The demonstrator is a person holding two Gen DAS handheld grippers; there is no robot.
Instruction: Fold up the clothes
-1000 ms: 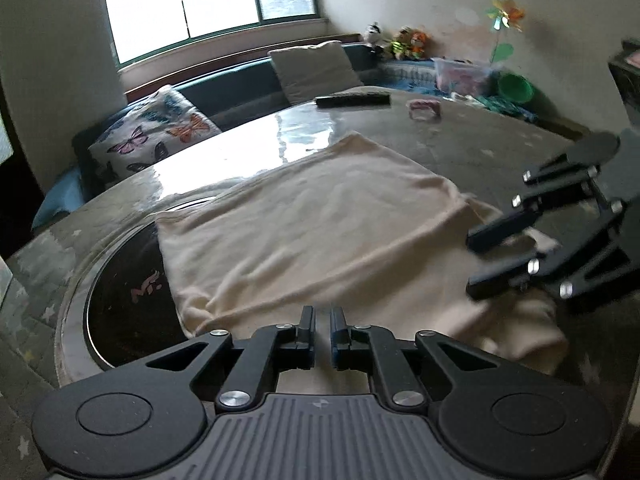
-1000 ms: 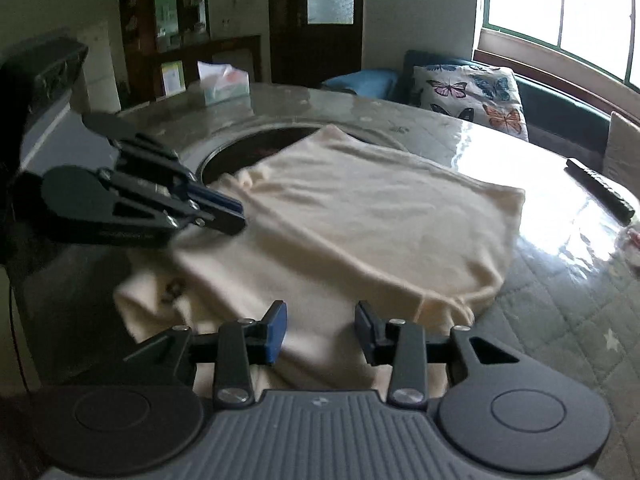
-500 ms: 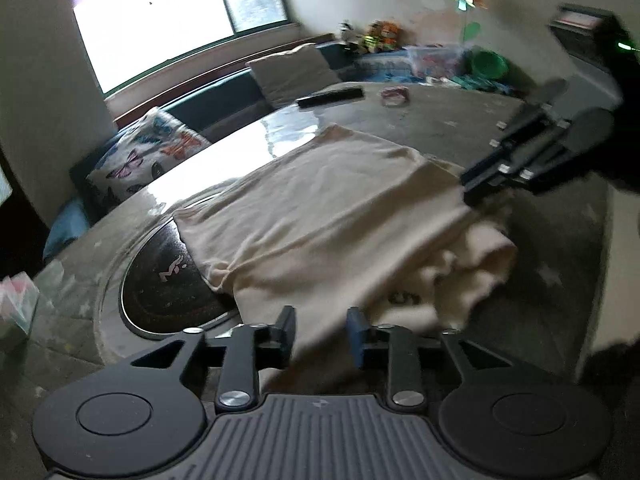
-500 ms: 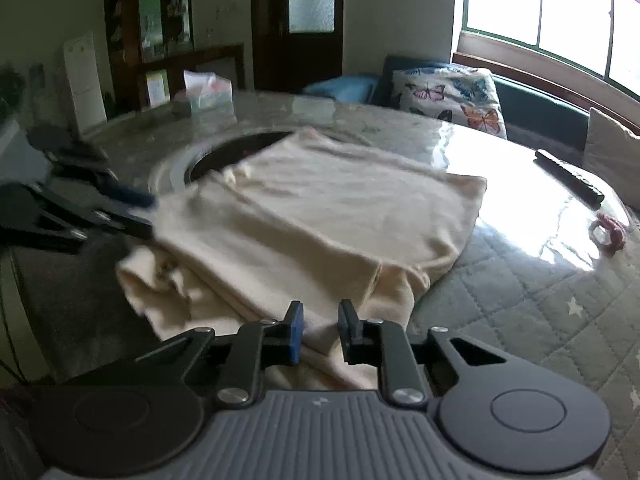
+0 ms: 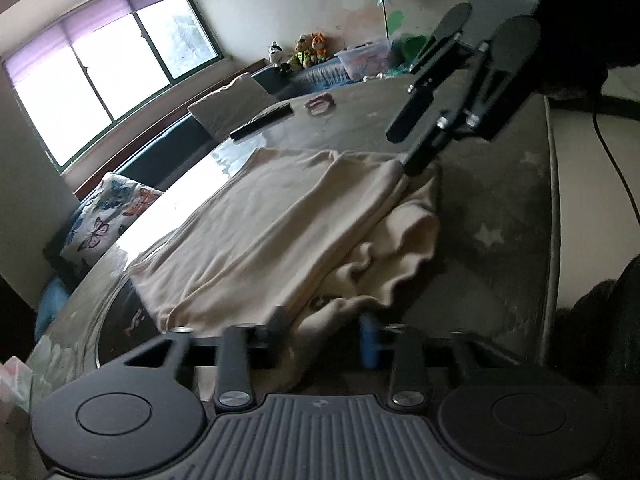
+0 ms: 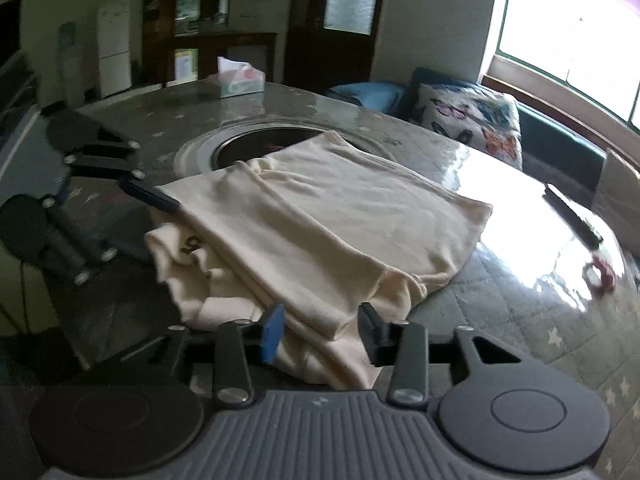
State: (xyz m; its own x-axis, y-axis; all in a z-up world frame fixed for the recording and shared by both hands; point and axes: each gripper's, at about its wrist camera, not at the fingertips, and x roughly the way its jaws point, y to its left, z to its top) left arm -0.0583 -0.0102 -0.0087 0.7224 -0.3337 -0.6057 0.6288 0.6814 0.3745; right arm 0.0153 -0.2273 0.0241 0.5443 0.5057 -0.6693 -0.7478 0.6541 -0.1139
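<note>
Both grippers (image 5: 324, 330) (image 6: 322, 330) part-open astride cream garment (image 6: 320, 216)

1. Folded garment (image 6: 320, 220): on the round table (image 6: 500, 320), its far corner over the table's central recessed disc (image 6: 256, 142).
2. Tissue box (image 6: 240, 80): on the table's far side, beyond the disc.
3. Remote control (image 5: 262, 120): on the table beyond the garment, toward the window bench.
4. Butterfly cushion (image 6: 468, 124): on the bench behind the table.
</note>
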